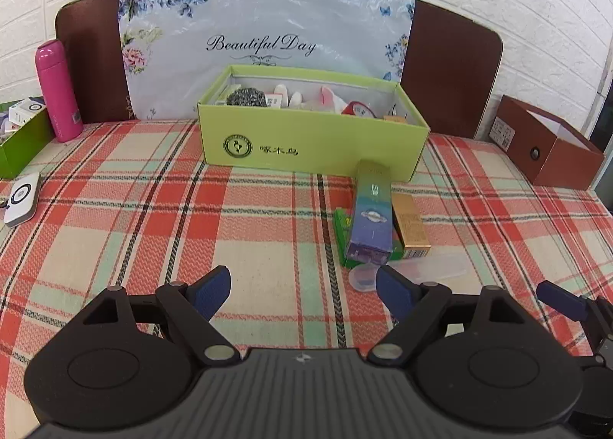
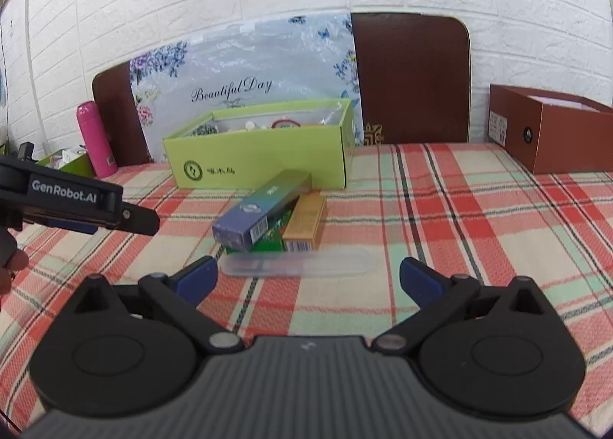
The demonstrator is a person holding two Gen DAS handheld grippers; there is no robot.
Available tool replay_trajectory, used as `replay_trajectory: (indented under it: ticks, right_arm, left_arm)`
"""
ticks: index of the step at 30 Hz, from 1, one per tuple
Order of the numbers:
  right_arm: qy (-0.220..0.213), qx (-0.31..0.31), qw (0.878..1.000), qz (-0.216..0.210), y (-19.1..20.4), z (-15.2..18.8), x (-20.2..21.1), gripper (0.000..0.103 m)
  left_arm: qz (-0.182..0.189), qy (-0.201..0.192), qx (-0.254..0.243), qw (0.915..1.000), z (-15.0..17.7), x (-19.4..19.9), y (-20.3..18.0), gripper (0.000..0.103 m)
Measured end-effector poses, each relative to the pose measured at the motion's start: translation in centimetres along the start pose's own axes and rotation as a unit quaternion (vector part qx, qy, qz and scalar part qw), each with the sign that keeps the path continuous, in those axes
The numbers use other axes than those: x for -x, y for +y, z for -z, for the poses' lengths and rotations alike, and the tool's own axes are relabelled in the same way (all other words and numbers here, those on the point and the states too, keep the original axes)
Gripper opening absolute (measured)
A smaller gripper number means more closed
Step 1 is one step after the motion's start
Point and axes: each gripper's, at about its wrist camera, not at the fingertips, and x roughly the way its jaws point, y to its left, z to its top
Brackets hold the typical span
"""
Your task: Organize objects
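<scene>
A small pile lies on the plaid cloth in front of the lime-green box (image 1: 314,140) (image 2: 260,155). In it a purple-blue carton (image 1: 371,216) (image 2: 260,209) rests on a green pack (image 1: 343,224) (image 2: 274,237), beside a gold carton (image 1: 412,226) (image 2: 306,224). A clear plastic case (image 1: 421,270) (image 2: 299,262) lies just in front of the pile. My left gripper (image 1: 302,289) is open and empty, left of the pile. My right gripper (image 2: 310,281) is open, and the clear case lies just ahead of its fingertips, untouched.
The lime-green box holds several small items. A pink bottle (image 1: 57,90) and a green tray (image 1: 23,140) stand at the far left, with a white device (image 1: 23,199) near them. A brown box (image 2: 555,132) sits at the right. A headboard and a floral bag stand behind.
</scene>
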Motion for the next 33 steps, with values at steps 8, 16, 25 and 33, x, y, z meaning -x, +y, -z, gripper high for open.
replay_trajectory:
  ticks: [8, 16, 25, 33]
  right_arm:
    - [0.024, 0.009, 1.0, -0.009, 0.5, 0.9, -1.9, 0.103]
    - [0.044, 0.026, 0.999, 0.0, 1.0, 0.0, -5.7, 0.087]
    - [0.046, 0.016, 0.999, 0.016, -0.3, 0.0, -4.9, 0.083]
    - [0.039, 0.023, 0.999, 0.02, -0.3, -1.8, -6.9, 0.066]
  left_arm:
    - [0.005, 0.018, 0.007, 0.9998, 1.1, -0.8, 1.1, 0.086]
    - [0.04, -0.005, 0.004, 0.9992, -0.3, -1.2, 0.7, 0.086]
    - [0.064, 0.025, -0.043, 0.9967, -3.0, -8.2, -3.7, 0.052]
    - [0.099, 0.044, 0.016, 0.994, -2.2, -6.4, 0.3, 0.043]
